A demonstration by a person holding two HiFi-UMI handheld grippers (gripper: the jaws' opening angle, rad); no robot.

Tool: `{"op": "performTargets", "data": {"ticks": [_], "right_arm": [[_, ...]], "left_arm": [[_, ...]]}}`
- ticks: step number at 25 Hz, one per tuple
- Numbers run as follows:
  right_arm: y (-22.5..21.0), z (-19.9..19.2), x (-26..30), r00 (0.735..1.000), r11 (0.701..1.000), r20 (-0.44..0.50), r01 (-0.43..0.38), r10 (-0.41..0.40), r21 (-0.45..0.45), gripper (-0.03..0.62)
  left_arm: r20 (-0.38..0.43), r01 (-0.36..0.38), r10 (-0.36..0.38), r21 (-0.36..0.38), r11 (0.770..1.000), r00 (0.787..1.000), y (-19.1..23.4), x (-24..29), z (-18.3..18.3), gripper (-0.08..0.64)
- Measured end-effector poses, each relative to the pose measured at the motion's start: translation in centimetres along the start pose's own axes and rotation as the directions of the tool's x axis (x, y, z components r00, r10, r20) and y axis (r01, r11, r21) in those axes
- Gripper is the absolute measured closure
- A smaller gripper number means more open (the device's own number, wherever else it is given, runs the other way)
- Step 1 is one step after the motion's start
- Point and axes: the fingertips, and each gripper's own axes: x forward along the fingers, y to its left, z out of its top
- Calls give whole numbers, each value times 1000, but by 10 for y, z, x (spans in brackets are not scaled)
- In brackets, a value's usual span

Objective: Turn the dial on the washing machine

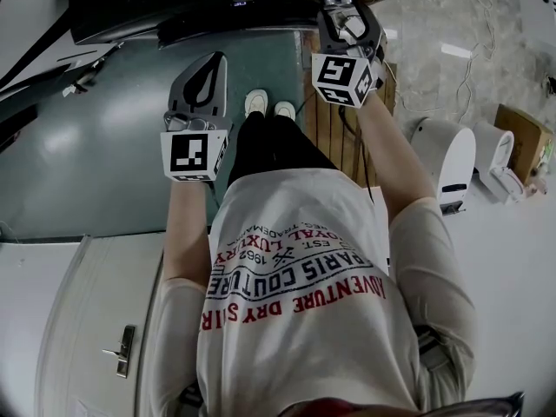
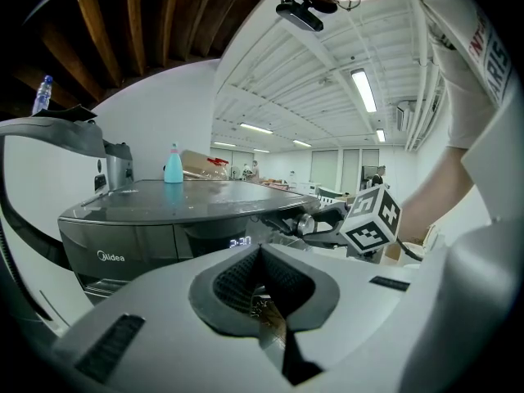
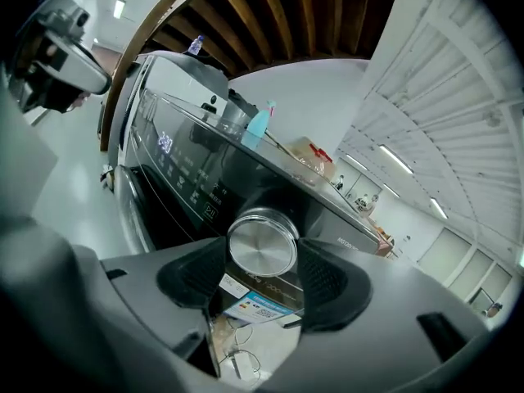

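The washing machine (image 3: 188, 166) is dark grey with a lit panel, and its round silver dial (image 3: 262, 242) faces me in the right gripper view. My right gripper (image 3: 262, 250) is shut on the dial, one black pad against each side. In the head view the right gripper (image 1: 343, 11) reaches up to the machine's front edge (image 1: 217, 11) and hides the dial. My left gripper (image 1: 208, 68) hangs over the teal floor to the left, shut on nothing. From the left gripper (image 2: 260, 256) view I see the machine (image 2: 147, 228) and the right gripper's marker cube (image 2: 372, 219).
A blue bottle (image 2: 173, 164) and a metal cup (image 3: 233, 121) stand on the machine's top. White appliances (image 1: 445, 159) and a cardboard box (image 1: 521, 137) sit on the floor at the right. A wooden panel (image 1: 334, 133) is beside the person's legs. A white door with a handle (image 1: 122, 350) lies lower left.
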Motion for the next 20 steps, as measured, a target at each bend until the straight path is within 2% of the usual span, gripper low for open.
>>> {"op": "performTargets", "data": {"ticks": [3,9,11,14,16,20], "right_arm": [[0,0,-1,1000,999,-7,-14,14,35,308],[-1,-1,0,999,983,-14,-45,48,176,308],[-3,-1,0,997,959,-5,-78,83,271,310],[-7,-5,1,991,900,14,-124,130,418,310],[-7,-6,1,990,886,17,-134,141,444,310],[-9,-4,0,991,889,25,-127,129,439,310]], "left_arm": [[0,-4,4,-2,1000,1000,1,-2,-1,545],[2,-7,7,-2,1000,1000,1,-4,-1,545],[3,-7,7,-1,1000,1000,1,-5,0,545],[3,-6,6,-1,1000,1000,1,-7,0,545],[4,-7,7,3,1000,1000,2,-7,1,545],[8,-3,3,17,1000,1000,1,-9,4,545]]}}
